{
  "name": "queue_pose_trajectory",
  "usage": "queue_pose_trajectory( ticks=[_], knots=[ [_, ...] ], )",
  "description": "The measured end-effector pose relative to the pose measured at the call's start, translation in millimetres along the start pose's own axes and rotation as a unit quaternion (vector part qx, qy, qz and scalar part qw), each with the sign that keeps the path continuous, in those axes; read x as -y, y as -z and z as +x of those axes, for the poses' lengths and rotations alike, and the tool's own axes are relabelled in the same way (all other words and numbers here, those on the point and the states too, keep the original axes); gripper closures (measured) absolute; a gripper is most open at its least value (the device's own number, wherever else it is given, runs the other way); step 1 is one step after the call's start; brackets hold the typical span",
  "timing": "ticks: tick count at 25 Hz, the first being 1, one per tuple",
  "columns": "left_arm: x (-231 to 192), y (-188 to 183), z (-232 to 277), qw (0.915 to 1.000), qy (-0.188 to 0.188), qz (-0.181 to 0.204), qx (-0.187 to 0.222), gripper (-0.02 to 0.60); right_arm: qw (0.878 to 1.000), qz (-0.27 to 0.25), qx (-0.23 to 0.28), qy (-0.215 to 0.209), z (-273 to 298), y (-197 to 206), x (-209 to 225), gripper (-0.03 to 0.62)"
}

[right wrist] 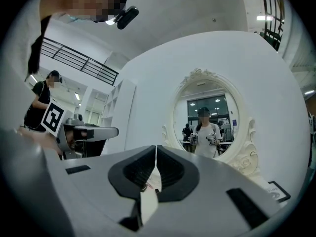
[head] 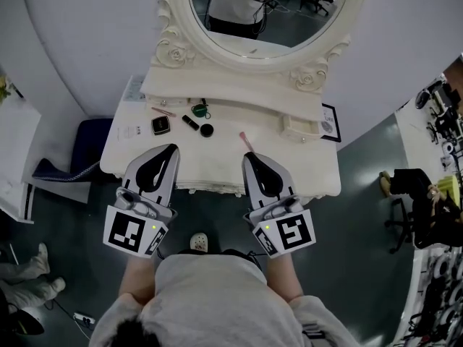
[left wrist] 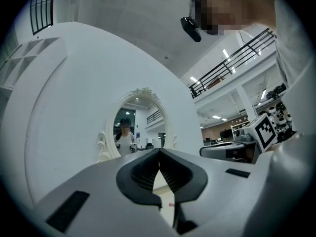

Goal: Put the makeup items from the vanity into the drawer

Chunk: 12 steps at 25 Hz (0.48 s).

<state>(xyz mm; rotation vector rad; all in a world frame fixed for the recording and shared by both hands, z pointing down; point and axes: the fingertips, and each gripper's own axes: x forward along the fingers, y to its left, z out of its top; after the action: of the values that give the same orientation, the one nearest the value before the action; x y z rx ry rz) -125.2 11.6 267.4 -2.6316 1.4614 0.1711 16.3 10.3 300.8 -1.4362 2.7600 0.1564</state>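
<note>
Head view: left tongs (head: pixel 163 157) and right tongs (head: pixel 250 159) hover over the bench's (head: pixel 210 166) near edge, with the compact (head: pixel 160 125), lipstick (head: pixel 190 121) and black pot (head: pixel 207 129) farther back. Left gripper view: tongs pressed together, empty. Right gripper view: closed too, holding nothing, mirror (right wrist: pixel 210 117) beyond.

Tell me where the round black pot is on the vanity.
In the head view, the round black pot sits slightly left of centre on the vanity top, just right of the black tube.

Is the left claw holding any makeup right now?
No, the left gripper is shut with nothing between its jaws, and the makeup items lie on the vanity.
</note>
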Motion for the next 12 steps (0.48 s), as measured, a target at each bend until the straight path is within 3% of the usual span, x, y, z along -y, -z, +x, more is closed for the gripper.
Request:
queue_pose_trajectory(
  ticks=[12],
  knots=[
    [-19.7,9.9,25.7,0.9998,0.015,-0.012,0.003,0.566,1.0,0.007,-0.008,0.004,23.6,9.3,8.6,0.569]
  ],
)
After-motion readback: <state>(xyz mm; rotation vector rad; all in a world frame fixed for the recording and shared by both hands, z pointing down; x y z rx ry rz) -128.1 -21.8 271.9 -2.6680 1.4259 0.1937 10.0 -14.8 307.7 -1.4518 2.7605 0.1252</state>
